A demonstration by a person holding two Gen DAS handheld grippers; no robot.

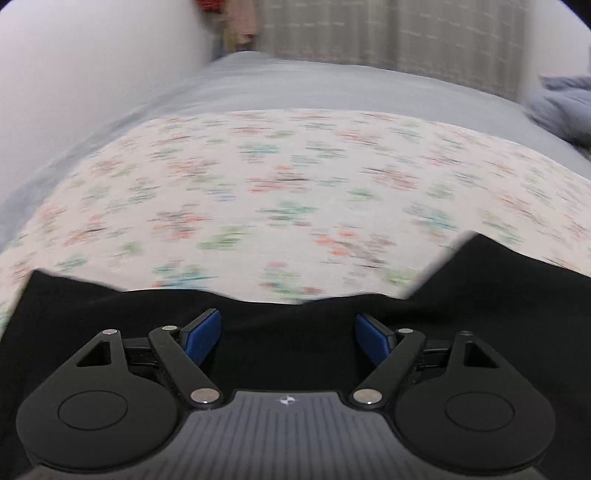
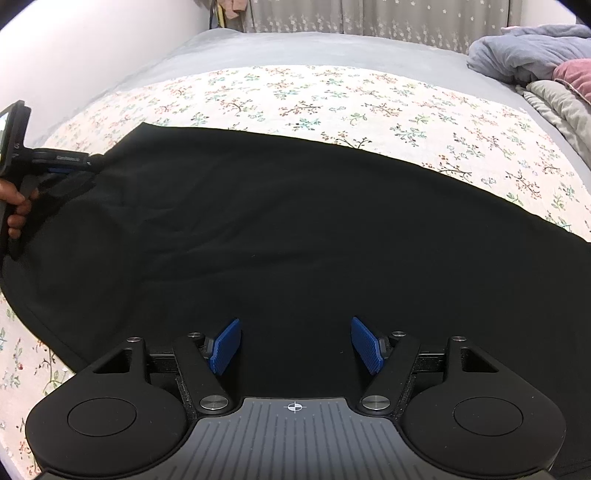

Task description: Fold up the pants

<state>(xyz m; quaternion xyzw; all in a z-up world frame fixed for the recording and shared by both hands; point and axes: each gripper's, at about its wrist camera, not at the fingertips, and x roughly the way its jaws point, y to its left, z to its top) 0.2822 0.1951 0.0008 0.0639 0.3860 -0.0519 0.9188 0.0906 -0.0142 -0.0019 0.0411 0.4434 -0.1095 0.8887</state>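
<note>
The black pants (image 2: 295, 229) lie spread across a floral sheet (image 2: 332, 99) on the bed. My right gripper (image 2: 295, 343) is open, its blue pads apart just above the black cloth near its front edge. My left gripper (image 1: 288, 336) is open over the pants' far-left end (image 1: 295, 354), with the cloth's jagged edge just ahead of its pads. The left gripper also shows in the right wrist view (image 2: 55, 168), held by a hand at the pants' left end. The left wrist view is motion-blurred.
The floral sheet (image 1: 295, 192) covers a grey bedspread (image 2: 295, 48). A pile of blue, pink and grey bedding (image 2: 539, 62) sits at the back right. A white wall (image 2: 74, 55) runs along the left, curtains (image 2: 369, 14) at the back.
</note>
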